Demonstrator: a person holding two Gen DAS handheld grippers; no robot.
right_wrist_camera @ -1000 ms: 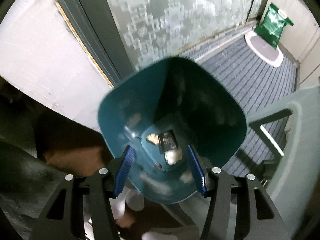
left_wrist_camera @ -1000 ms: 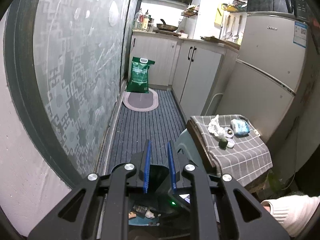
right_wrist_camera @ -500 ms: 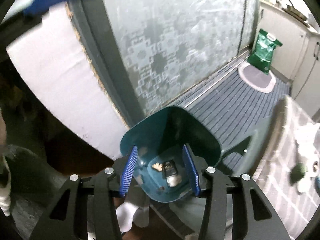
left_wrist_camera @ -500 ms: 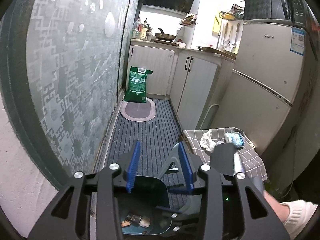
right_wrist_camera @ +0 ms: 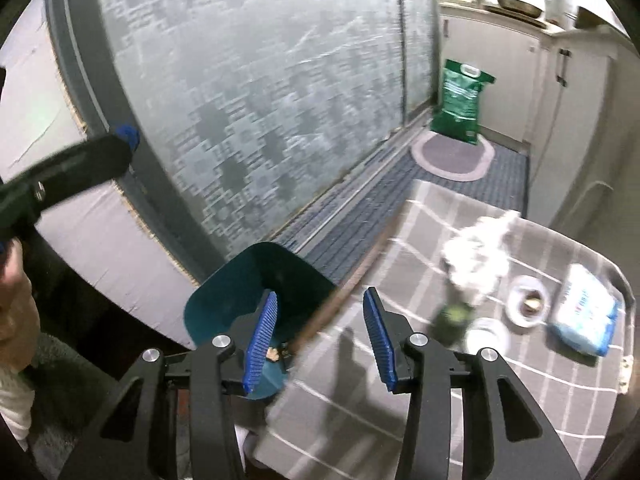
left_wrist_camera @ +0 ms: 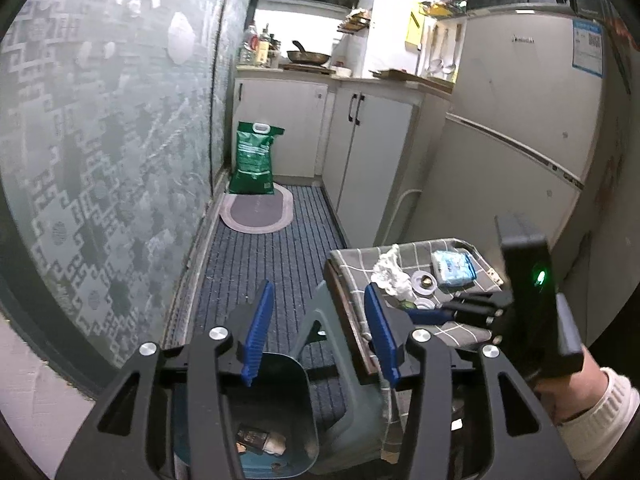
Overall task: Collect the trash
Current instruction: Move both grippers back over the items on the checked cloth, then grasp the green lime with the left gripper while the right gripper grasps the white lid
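Note:
A teal trash bin (left_wrist_camera: 276,412) stands on the floor beside a small table with a grey checked cloth (right_wrist_camera: 460,364); scraps lie in its bottom. On the cloth lie a crumpled white tissue (right_wrist_camera: 478,256), a dark green lump (right_wrist_camera: 452,316), a white lid (right_wrist_camera: 486,338), a small cup (right_wrist_camera: 526,306) and a blue-white packet (right_wrist_camera: 586,314). My left gripper (left_wrist_camera: 318,334) is open and empty above the bin. My right gripper (right_wrist_camera: 320,338) is open and empty over the table's near edge, short of the tissue. It also shows in the left wrist view (left_wrist_camera: 444,312).
A frosted patterned glass door (left_wrist_camera: 100,152) runs along the left. A grey plastic stool (left_wrist_camera: 340,364) stands between bin and table. A green bag (left_wrist_camera: 254,158) and an oval mat (left_wrist_camera: 258,214) lie on the striped floor. Cabinets (left_wrist_camera: 372,156) and a fridge (left_wrist_camera: 520,132) line the right.
My left gripper has opened wide and risen above the bin. My right gripper has swung from over the bin to over the table.

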